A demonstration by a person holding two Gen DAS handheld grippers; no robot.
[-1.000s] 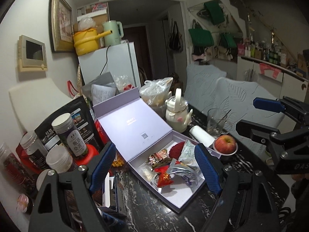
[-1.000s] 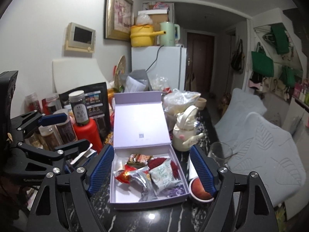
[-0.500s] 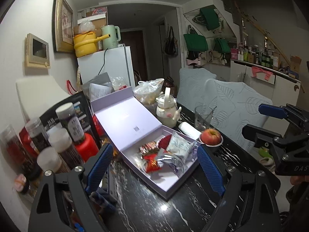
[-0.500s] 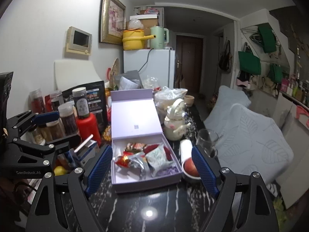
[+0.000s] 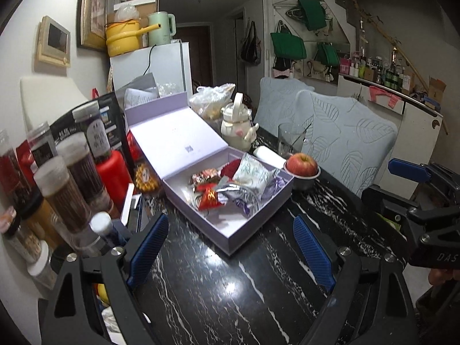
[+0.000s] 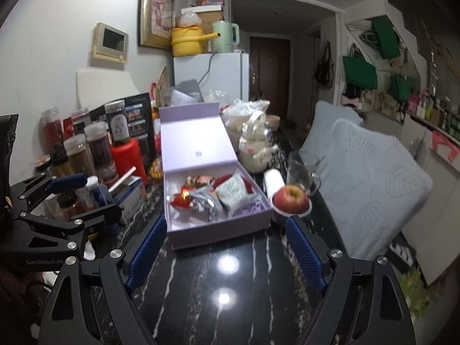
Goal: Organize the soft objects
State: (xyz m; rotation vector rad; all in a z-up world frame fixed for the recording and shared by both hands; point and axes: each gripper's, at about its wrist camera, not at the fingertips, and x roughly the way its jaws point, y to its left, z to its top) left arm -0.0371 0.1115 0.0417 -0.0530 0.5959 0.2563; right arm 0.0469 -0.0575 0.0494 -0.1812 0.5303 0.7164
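- Ahead, the lavender box (image 5: 230,231) sat open on the black table (image 5: 218,293); bare marble lay before its near edge
- left gripper (image 5: 230,244) and right gripper (image 6: 225,247) gaped wide, holding nothing

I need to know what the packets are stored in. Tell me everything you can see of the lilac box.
The lilac box is a rigid, cardboard-looking gift box with a hinged lid standing open and tilted back toward the clutter behind. It sits on the black marbled table, and its tray holds crinkly snack packets. A small dish holding an apple sits close by its right front corner. Neither gripper touches it.
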